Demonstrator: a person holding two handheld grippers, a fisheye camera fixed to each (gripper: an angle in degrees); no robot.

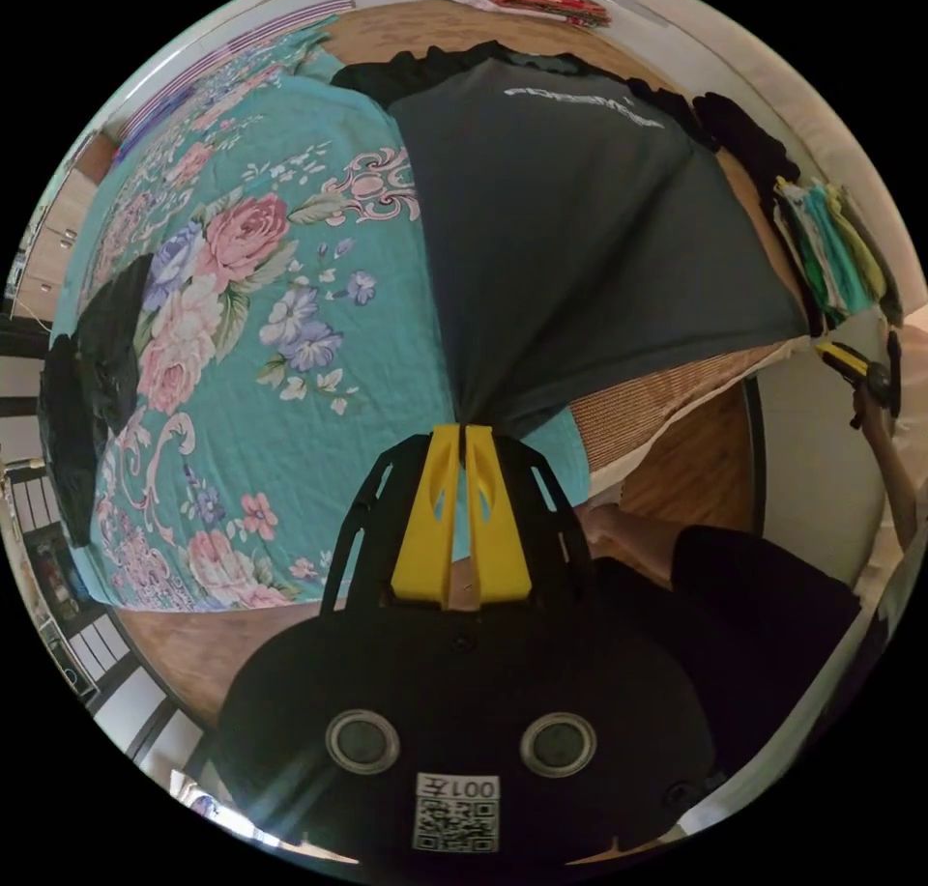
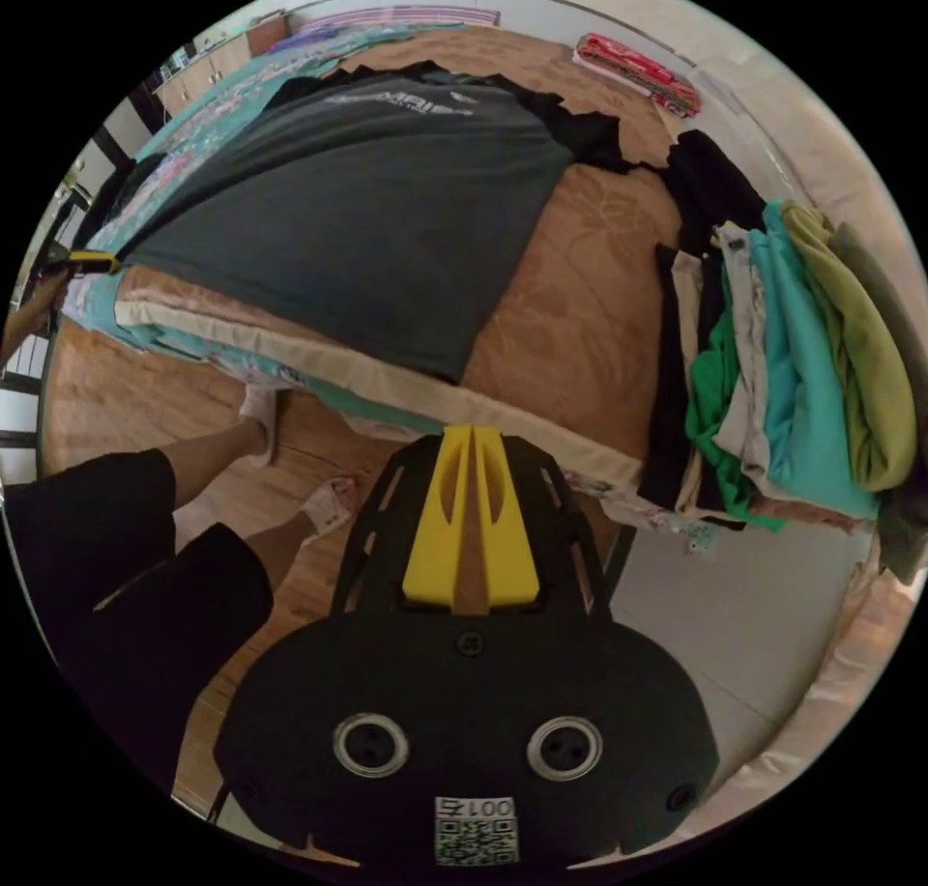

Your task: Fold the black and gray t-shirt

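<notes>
The left gripper (image 1: 464, 434) is pinching a hem corner of the t-shirt (image 1: 570, 248), which is lying spread flat on the bed (image 1: 242, 345) ahead of it. The right gripper (image 2: 471, 434) is hanging pressed together, empty, below the hem. Seemingly no fold made yet.

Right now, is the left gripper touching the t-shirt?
Touching. In the left gripper view the left gripper has its jaws closed on the gathered hem corner of the t-shirt, whose fabric fans out from their tips.
</notes>
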